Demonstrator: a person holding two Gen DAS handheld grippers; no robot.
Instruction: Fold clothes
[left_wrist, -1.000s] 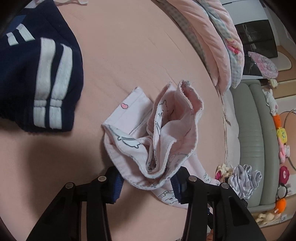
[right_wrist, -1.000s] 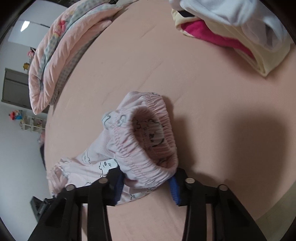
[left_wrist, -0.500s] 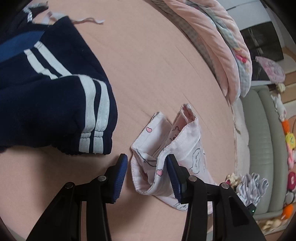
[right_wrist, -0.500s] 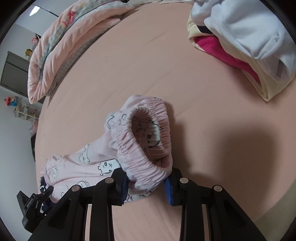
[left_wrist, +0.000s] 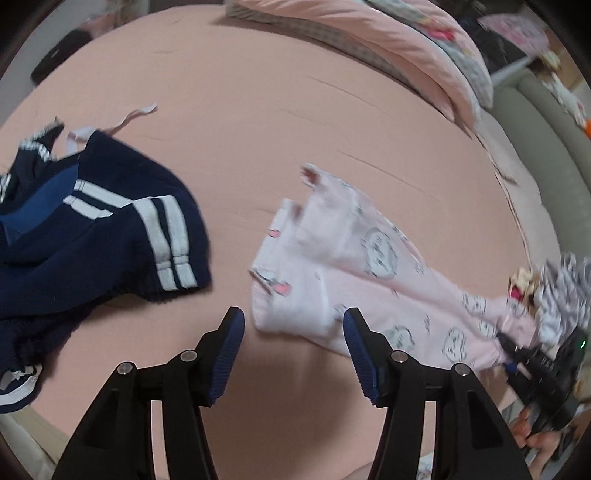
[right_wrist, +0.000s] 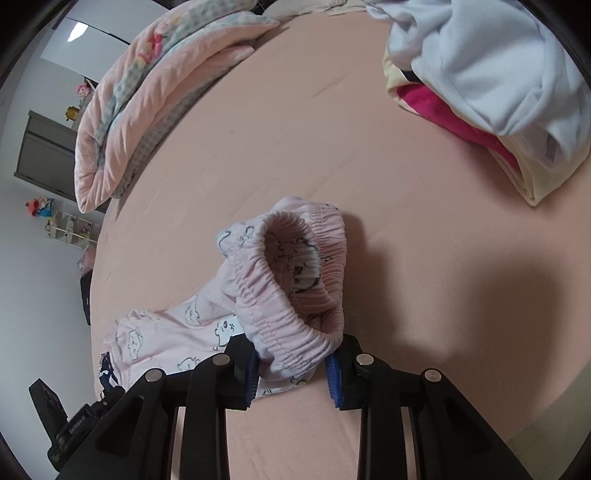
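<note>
Here my left gripper stands wide open just short of the leg hems of the pink pyjama trousers, which lie stretched across the pink bed sheet; my right gripper pinches their elastic waistband.

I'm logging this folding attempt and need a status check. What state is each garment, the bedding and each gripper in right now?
Pink pajama pants: unfolded, stretched out along the bed, waistband bunched open.
Left gripper: jaws open, holding nothing, at the leg ends.
Right gripper: jaws around the waistband.
Navy striped garment: crumpled, unfolded.
Clothes pile: heaped.
Quilt: folded at the bed edge.
</note>
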